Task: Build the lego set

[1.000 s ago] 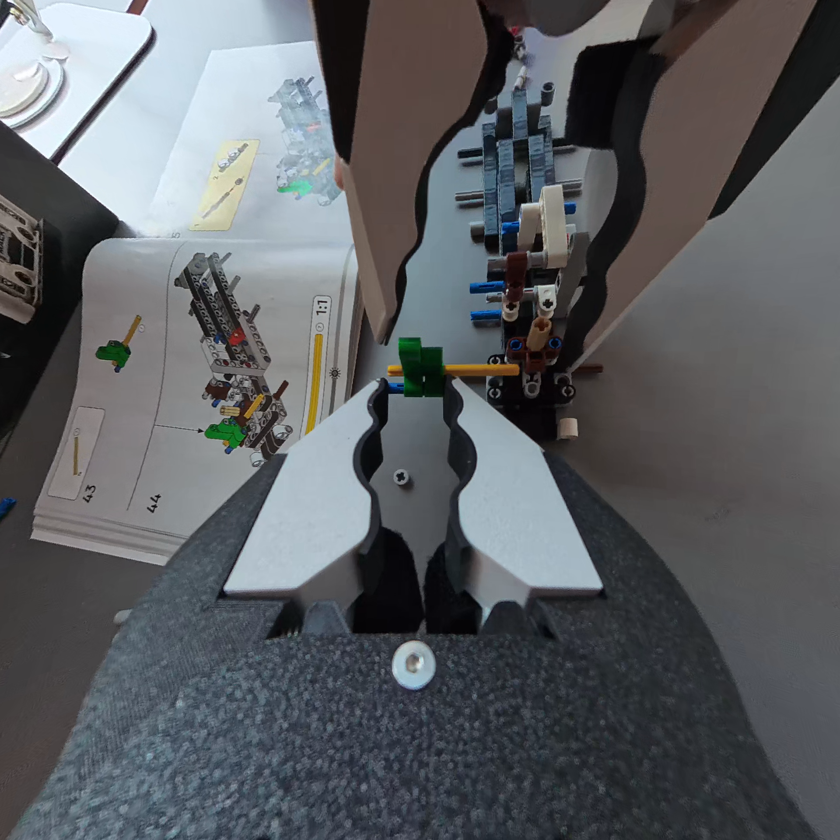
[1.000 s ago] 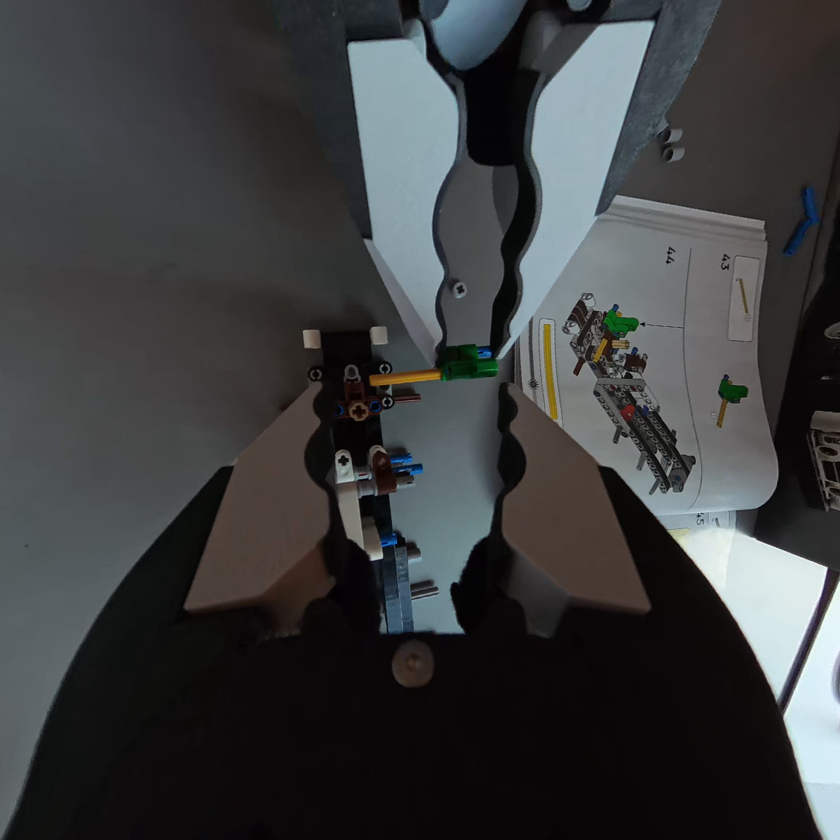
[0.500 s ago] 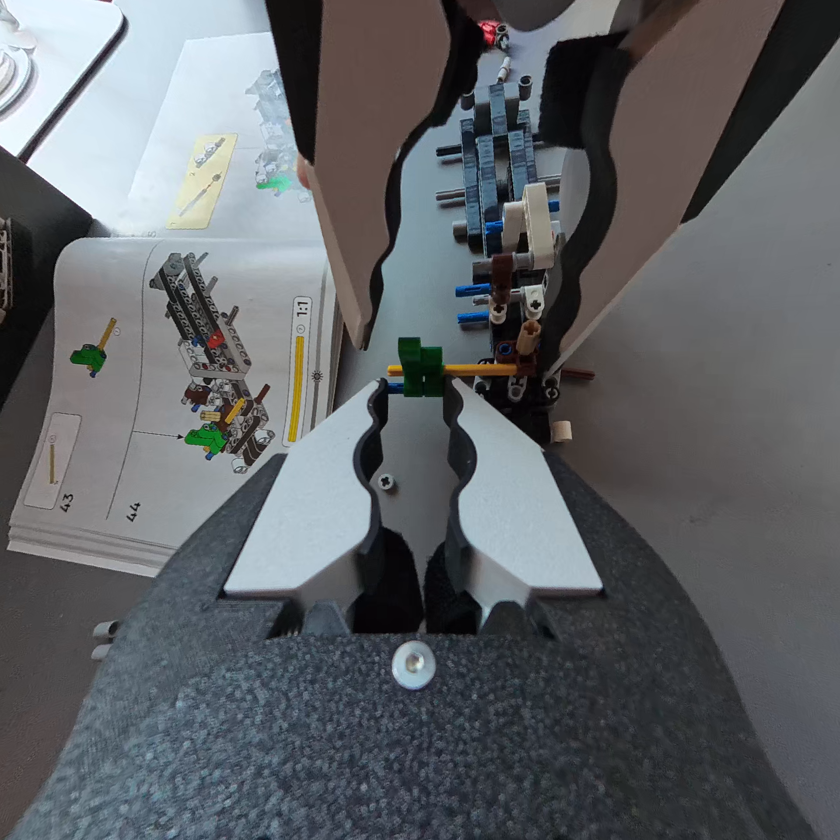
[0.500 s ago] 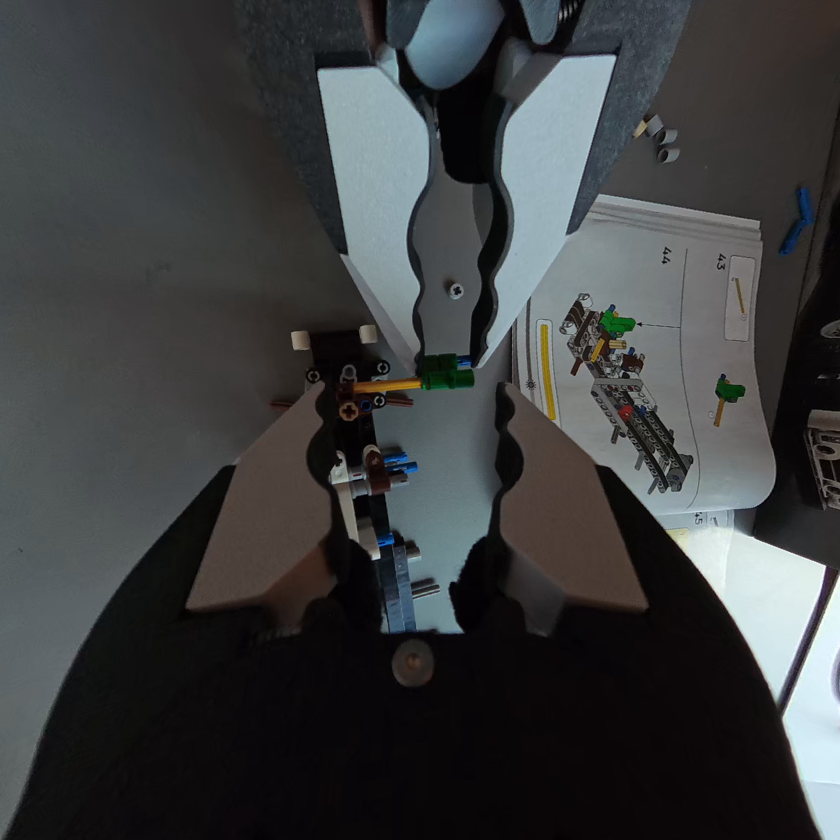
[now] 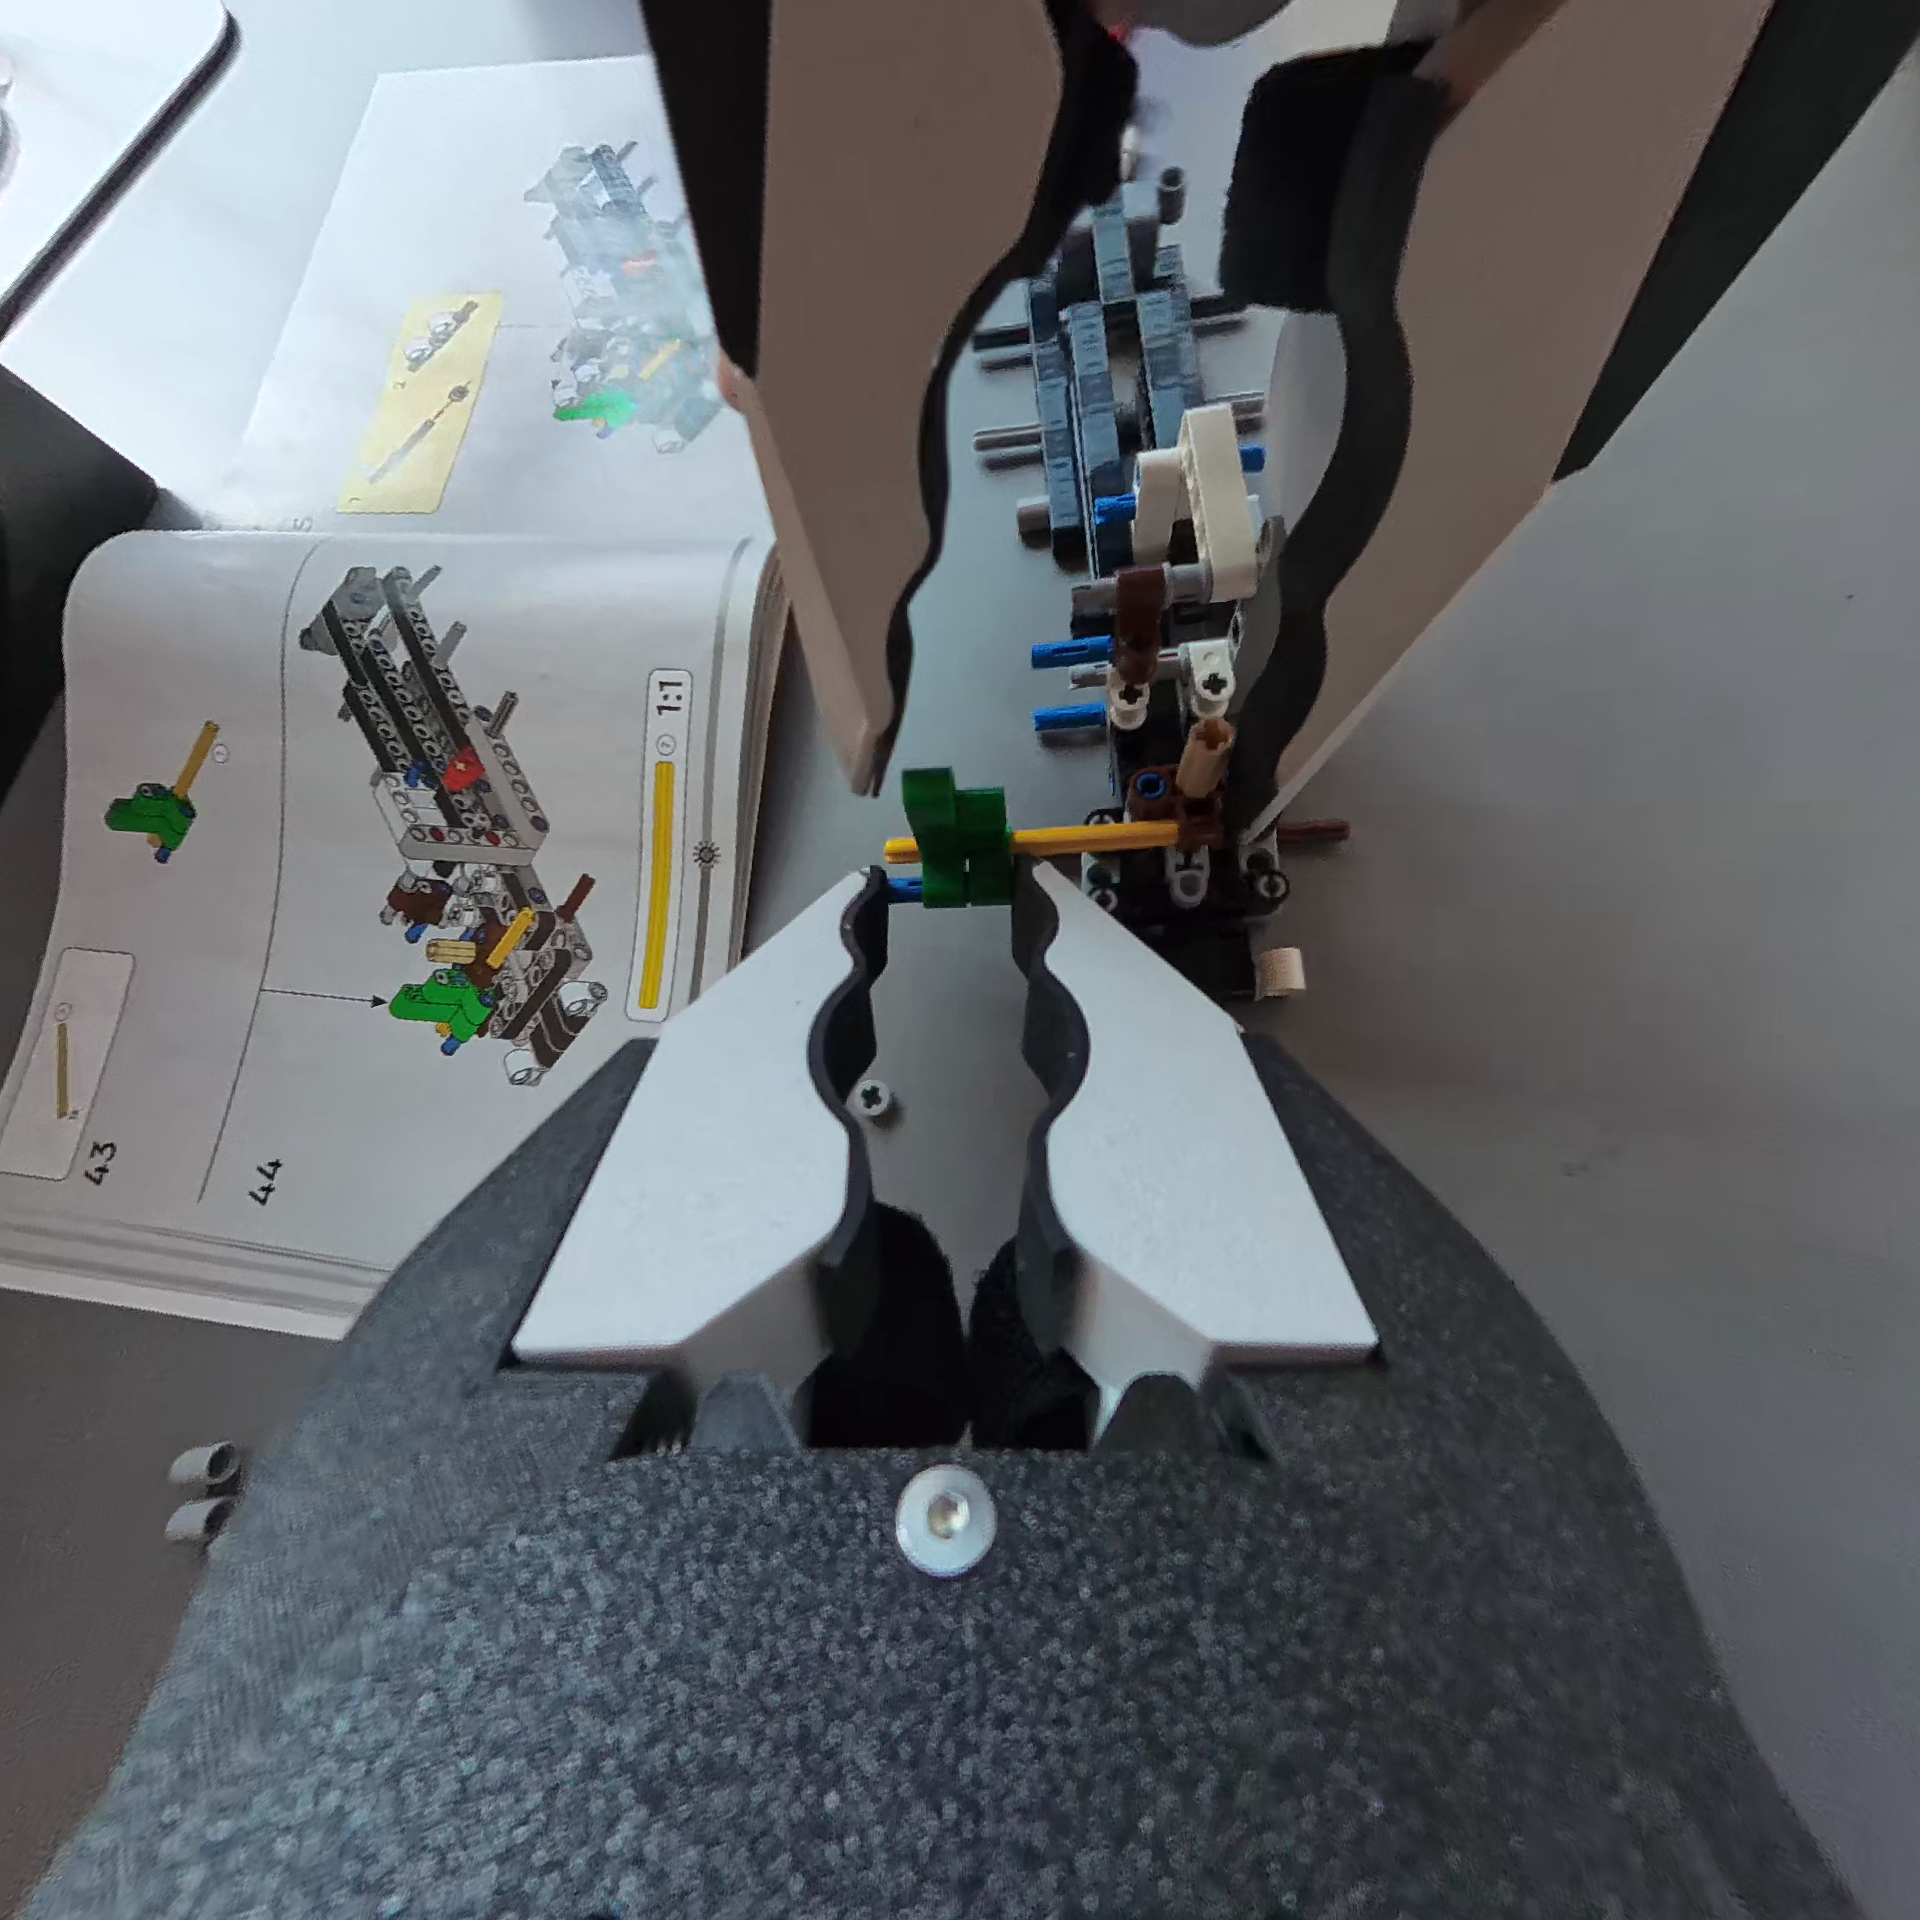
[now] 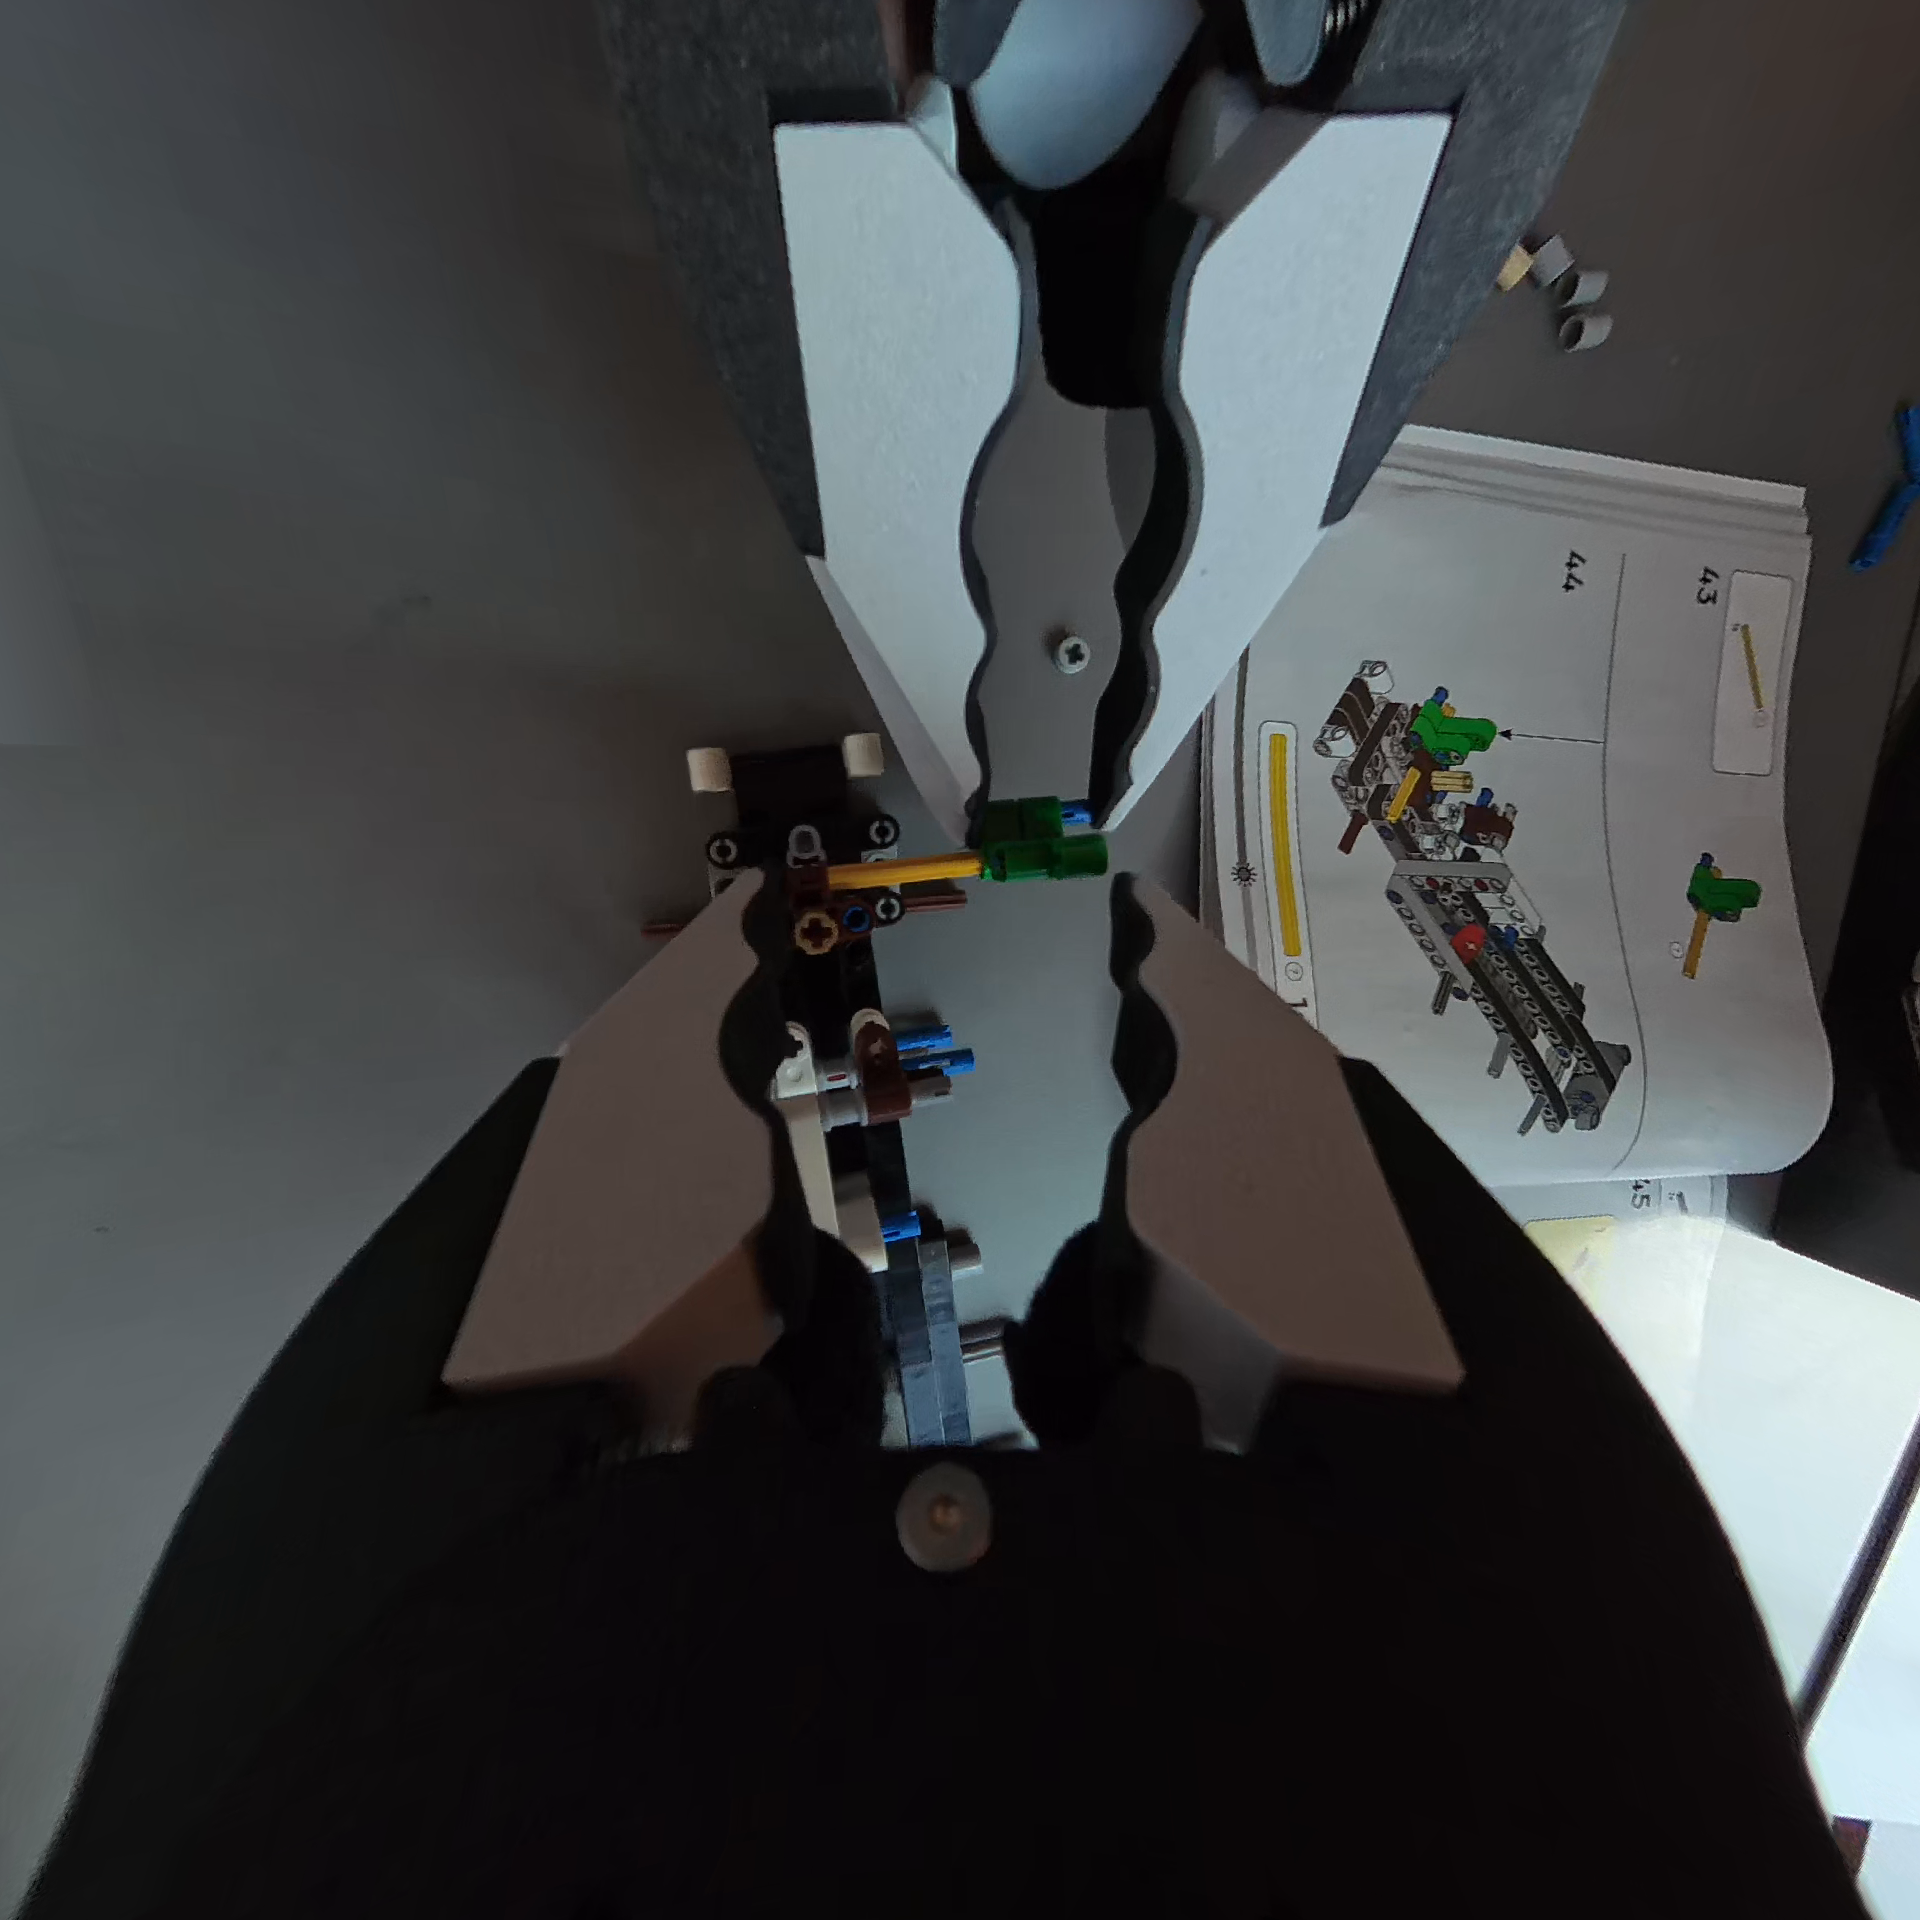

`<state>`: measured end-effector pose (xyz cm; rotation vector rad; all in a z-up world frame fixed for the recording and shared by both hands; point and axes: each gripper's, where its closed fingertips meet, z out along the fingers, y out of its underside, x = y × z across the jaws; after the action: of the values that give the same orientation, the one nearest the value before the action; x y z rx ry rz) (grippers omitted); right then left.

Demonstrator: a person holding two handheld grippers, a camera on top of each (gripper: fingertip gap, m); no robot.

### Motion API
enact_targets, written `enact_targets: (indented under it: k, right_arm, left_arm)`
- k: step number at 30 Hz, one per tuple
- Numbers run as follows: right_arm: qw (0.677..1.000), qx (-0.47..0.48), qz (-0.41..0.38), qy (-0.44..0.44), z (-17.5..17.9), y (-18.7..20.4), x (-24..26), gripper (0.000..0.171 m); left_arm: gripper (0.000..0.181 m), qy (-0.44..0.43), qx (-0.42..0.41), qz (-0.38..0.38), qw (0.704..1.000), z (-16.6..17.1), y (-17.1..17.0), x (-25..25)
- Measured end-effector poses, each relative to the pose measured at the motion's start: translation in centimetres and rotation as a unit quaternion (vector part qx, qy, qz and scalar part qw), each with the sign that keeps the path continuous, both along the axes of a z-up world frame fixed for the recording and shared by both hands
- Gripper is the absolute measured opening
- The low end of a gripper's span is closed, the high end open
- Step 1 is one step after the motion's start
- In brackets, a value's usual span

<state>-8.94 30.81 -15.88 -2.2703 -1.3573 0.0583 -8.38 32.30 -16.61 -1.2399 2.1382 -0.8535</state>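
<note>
Green piece (image 5: 958, 837) sits mid-frame, pinched at the tips of the left claw (image 5: 951, 894). A yellow rod (image 5: 1091, 834) joins it to the model (image 5: 1164, 582) on the grey desk (image 5: 1662, 935). The right claw (image 6: 940, 894) is wide around the model. A booklet (image 5: 343, 852) lies left.

The left gripper (image 5: 951, 883) points forward with its grey fingers (image 5: 748, 1049) closed to a narrow gap, clamped at the tips. The right gripper (image 6: 935, 894) faces it from the opposite side, its tan fingers (image 6: 644, 1122) spread wide apart and gripping nothing.
</note>
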Motion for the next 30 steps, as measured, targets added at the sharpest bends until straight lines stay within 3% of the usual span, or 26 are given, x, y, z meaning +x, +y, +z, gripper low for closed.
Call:
enact_targets:
  k: [2, 7, 14, 24, 30]
  right_arm:
    - [1.0, 0.003, -0.002, -0.001, 0.0, 0.1, 0.1, 0.053]
    - [1.0, 0.0, 0.008, 0.01, 0.0, -0.3, -0.1, 0.052]
    - [1.0, -0.003, -0.003, 0.015, 0.0, 0.0, 0.2, 0.06]
    - [0.998, 0.066, 0.0, -0.022, 0.8, -0.9, 0.2, 0.067]
    - [0.999, 0.036, -0.006, -0.024, -0.6, -0.7, 0.6, 0.064]
  left_arm:
    - [0.022, 0.007, 0.003, 0.016, 1.0, 0.0, 0.4, 0.0]
    - [0.022, 0.002, 0.019, -0.002, 1.0, 0.0, -0.2, -0.1]
    - [0.022, -0.005, 0.012, -0.003, 1.0, 0.1, -0.2, 0.0]
    - [0.022, -0.003, 0.018, 0.005, 1.0, 0.1, 0.0, 0.1]
    - [0.022, -0.004, 0.028, 0.007, 1.0, 0.1, 0.0, 0.1]
